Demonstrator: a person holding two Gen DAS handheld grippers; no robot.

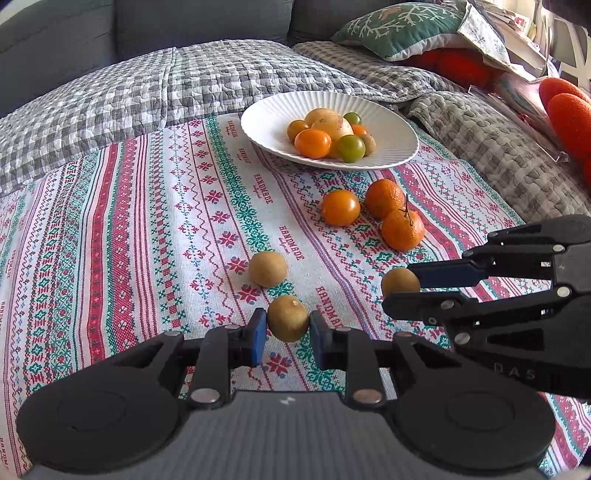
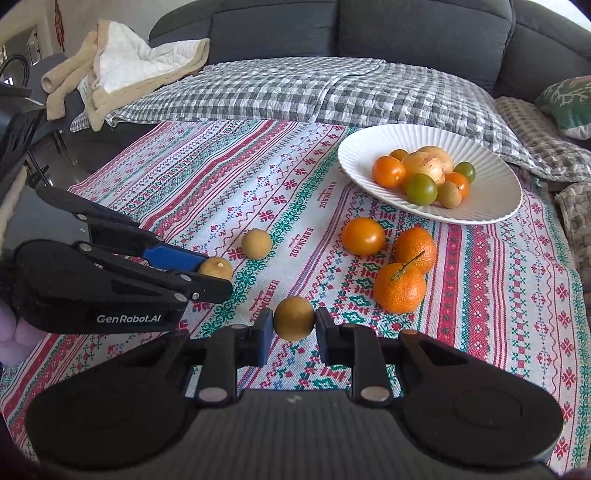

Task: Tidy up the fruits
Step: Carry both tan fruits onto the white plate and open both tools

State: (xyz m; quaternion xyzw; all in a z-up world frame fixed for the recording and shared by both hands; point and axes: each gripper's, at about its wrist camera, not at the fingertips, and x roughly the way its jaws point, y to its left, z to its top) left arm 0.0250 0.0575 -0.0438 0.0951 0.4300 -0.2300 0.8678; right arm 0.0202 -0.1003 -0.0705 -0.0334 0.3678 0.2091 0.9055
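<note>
Both grippers are shut, each on a small round brown fruit just above the patterned cloth [image 1: 147,221]. In the left wrist view my left gripper [image 1: 288,332] pinches one brown fruit [image 1: 288,314] between its blue pads. My right gripper [image 1: 399,287] comes in from the right, holding another brown fruit [image 1: 400,278]. The right wrist view has my right gripper [image 2: 294,328] around its brown fruit [image 2: 294,314], and my left gripper [image 2: 218,277] at the left with its fruit [image 2: 216,266]. A white ribbed plate [image 1: 266,110] [image 2: 480,206] farther back holds several fruits.
Loose on the cloth lie a third brown fruit [image 1: 267,268] [image 2: 256,243], an orange tomato [image 1: 340,207] [image 2: 363,236] and two mandarins [image 1: 402,229] [image 2: 400,287]. A checked quilt [image 1: 147,96], cushions [image 1: 399,26] and a grey sofa back [image 2: 369,29] surround the cloth.
</note>
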